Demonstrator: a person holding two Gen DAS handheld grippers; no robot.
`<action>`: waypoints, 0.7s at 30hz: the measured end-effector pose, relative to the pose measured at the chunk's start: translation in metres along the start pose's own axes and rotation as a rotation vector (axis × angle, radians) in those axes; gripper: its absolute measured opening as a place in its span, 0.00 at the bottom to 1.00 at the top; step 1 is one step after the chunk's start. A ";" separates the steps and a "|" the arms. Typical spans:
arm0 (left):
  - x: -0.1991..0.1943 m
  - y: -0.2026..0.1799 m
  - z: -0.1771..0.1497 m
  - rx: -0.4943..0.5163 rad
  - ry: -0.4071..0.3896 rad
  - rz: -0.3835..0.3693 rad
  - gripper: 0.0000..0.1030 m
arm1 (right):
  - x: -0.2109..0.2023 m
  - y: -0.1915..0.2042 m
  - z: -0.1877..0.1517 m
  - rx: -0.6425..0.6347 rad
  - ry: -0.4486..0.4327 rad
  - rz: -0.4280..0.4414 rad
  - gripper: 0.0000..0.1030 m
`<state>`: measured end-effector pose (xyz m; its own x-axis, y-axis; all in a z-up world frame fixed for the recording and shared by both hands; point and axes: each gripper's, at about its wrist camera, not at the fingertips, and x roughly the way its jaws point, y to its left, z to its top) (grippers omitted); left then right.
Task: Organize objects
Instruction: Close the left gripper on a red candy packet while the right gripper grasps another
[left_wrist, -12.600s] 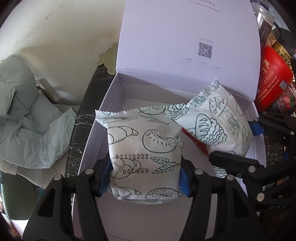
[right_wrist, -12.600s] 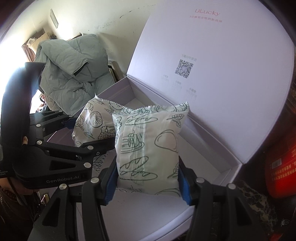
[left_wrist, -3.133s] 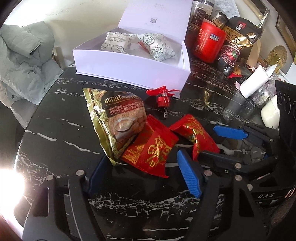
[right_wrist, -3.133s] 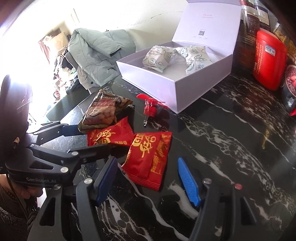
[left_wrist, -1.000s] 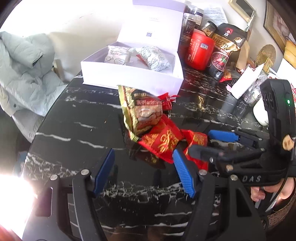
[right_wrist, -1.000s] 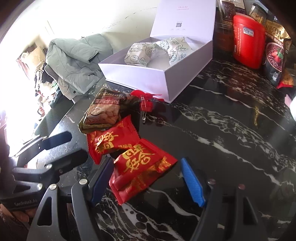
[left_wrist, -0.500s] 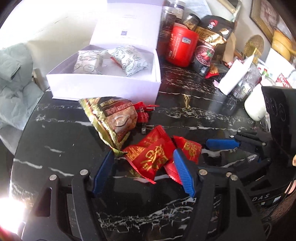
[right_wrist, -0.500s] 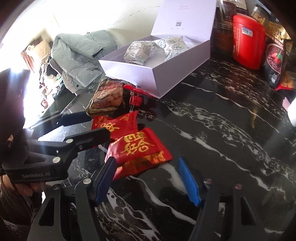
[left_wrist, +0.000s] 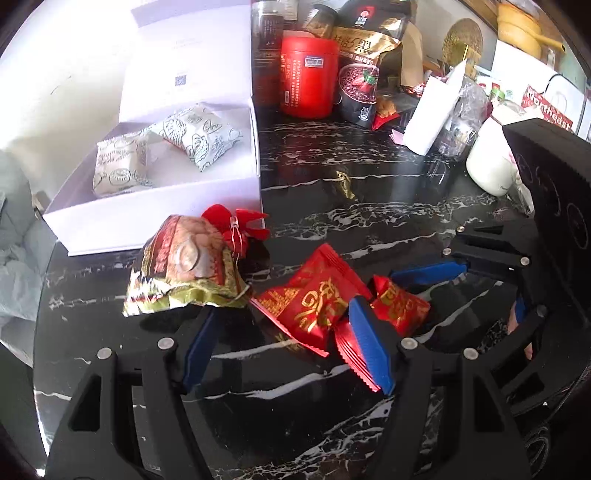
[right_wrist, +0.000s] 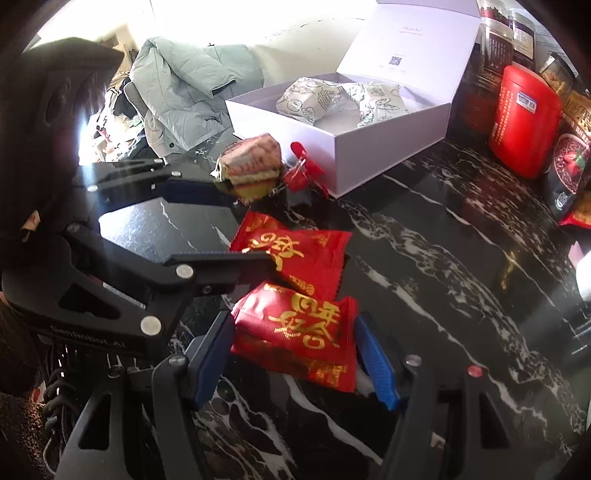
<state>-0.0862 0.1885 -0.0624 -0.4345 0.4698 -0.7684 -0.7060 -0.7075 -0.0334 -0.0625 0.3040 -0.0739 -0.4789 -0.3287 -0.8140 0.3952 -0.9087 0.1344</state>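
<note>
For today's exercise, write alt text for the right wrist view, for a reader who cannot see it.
The right gripper straddles a red snack packet lying on a black marble table, with a second red packet just beyond. The left gripper reaches in from the left. Behind stands an open white box holding two patterned pouches.

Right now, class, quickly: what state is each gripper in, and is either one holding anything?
Left gripper: jaws opening, nothing gripped; a red packet lies between them.
Right gripper: open around another red packet, not clamped.
</note>
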 end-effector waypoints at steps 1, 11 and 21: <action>-0.002 -0.002 0.000 0.007 -0.013 -0.005 0.66 | -0.001 -0.001 -0.002 0.004 0.000 -0.005 0.66; 0.017 -0.022 0.008 0.111 0.044 -0.057 0.66 | -0.015 -0.010 -0.018 -0.021 0.025 -0.016 0.58; 0.038 -0.039 0.010 0.205 0.087 -0.031 0.62 | -0.025 -0.017 -0.030 0.001 0.002 -0.013 0.58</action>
<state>-0.0803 0.2392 -0.0836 -0.3674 0.4357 -0.8217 -0.8209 -0.5673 0.0662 -0.0336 0.3355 -0.0725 -0.4828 -0.3161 -0.8167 0.3877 -0.9134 0.1244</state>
